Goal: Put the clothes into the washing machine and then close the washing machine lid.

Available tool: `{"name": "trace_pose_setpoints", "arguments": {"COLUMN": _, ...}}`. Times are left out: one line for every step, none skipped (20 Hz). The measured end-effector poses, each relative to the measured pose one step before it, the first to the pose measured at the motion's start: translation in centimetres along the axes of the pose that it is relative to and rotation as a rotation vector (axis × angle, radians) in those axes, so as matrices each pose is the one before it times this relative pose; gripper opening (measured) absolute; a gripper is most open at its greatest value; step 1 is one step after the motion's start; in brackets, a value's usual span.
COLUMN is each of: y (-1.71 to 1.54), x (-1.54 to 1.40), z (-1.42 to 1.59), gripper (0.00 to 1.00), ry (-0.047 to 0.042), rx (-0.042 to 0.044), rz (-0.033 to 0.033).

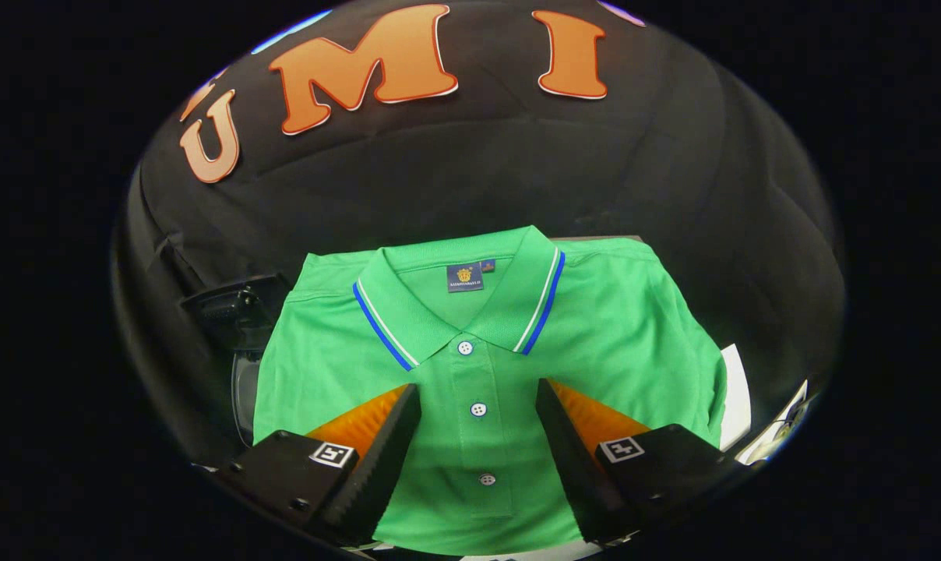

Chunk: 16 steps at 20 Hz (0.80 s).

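Gripper view: the gripper (477,405) is held above a folded green polo shirt (618,327), its two wedge-shaped, ridged fingers spread wide apart with nothing pinched. Between them the buttoned placket with white buttons (478,409) is seen. Beyond the fingers, a fine-knit collar (537,300) edged in blue and white stripes is laid flat. Farther off, creased black cloth (455,171) is hung as backdrop.
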<state>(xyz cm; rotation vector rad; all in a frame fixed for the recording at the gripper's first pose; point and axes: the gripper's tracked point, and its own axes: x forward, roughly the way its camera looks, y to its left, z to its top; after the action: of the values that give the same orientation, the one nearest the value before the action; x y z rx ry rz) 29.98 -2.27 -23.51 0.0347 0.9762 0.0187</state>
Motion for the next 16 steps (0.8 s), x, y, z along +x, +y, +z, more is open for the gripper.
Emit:
{"name": "trace_pose_setpoints", "arguments": {"y": 0.119, "x": -0.024, "z": -0.073, "gripper": 0.99, "ry": 0.01533, "rx": -0.00469, "rz": -0.00176}}
{"name": "trace_pose_setpoints", "arguments": {"y": -0.086, "x": -0.101, "z": 0.099, "gripper": 0.99, "ry": 0.00652, "rx": -0.006, "rz": -0.00058}}
{"name": "trace_pose_setpoints", "arguments": {"y": 0.133, "x": 0.065, "z": -0.122, "gripper": 0.99, "ry": 0.01017, "rx": 0.00599, "rz": -0.00347}}
{"name": "trace_pose_setpoints", "arguments": {"y": 0.034, "x": -0.016, "z": 0.128, "gripper": 0.99, "ry": 0.00233, "rx": 0.00503, "rz": -0.00254}}
{"name": "trace_pose_setpoints", "arguments": {"y": 0.064, "x": 0.039, "z": -0.125, "gripper": 0.99, "ry": 0.00674, "rx": 0.0027, "rz": -0.00015}}
{"name": "trace_pose_setpoints", "arguments": {"y": 0.014, "x": -0.023, "z": -0.048, "gripper": 0.99, "ry": 0.00643, "rx": -0.00311, "rz": -0.00348}}
{"name": "trace_pose_setpoints", "arguments": {"y": 0.108, "x": -0.082, "z": -0.028, "gripper": 0.98, "ry": 0.00411, "rx": -0.00467, "rz": 0.00315}}
{"name": "trace_pose_setpoints", "arguments": {"y": 0.094, "x": 0.037, "z": -0.036, "gripper": 0.95, "ry": 0.0068, "rx": -0.01236, "rz": 0.00458}}
{"name": "trace_pose_setpoints", "arguments": {"y": 0.144, "x": -0.127, "z": 0.059, "gripper": 0.93, "ry": 0.00437, "rx": -0.00472, "rz": 0.00856}}
{"name": "trace_pose_setpoints", "arguments": {"y": 0.147, "x": -0.079, "z": -0.092, "gripper": 0.87, "ry": 0.00104, "rx": 0.00316, "rz": 0.00711}}
{"name": "trace_pose_setpoints", "arguments": {"y": 0.175, "x": 0.218, "z": -0.051, "gripper": 0.84, "ry": 0.00356, "rx": -0.00067, "rz": 0.00368}}
{"name": "trace_pose_setpoints", "arguments": {"y": -0.099, "x": -0.185, "z": 0.024, "gripper": 0.81, "ry": 0.00062, "rx": -0.00386, "rz": -0.00119}}
{"name": "trace_pose_setpoints", "arguments": {"y": 0.12, "x": 0.03, "z": -0.121, "gripper": 0.79, "ry": 0.01451, "rx": -0.01426, "rz": 0.00311}}
{"name": "trace_pose_setpoints", "arguments": {"y": -0.095, "x": -0.015, "z": 0.142, "gripper": 0.76, "ry": 0.00415, "rx": 0.00145, "rz": -0.00618}}
{"name": "trace_pose_setpoints", "arguments": {"y": 0.535, "x": -0.228, "z": 0.17, "gripper": 0.66, "ry": 0.01044, "rx": -0.00046, "rz": 0.01572}}
{"name": "trace_pose_setpoints", "arguments": {"y": 0.503, "x": 0.297, "z": 0.179, "gripper": 0.56, "ry": -0.00688, "rx": -0.0003, "rz": 0.02116}}
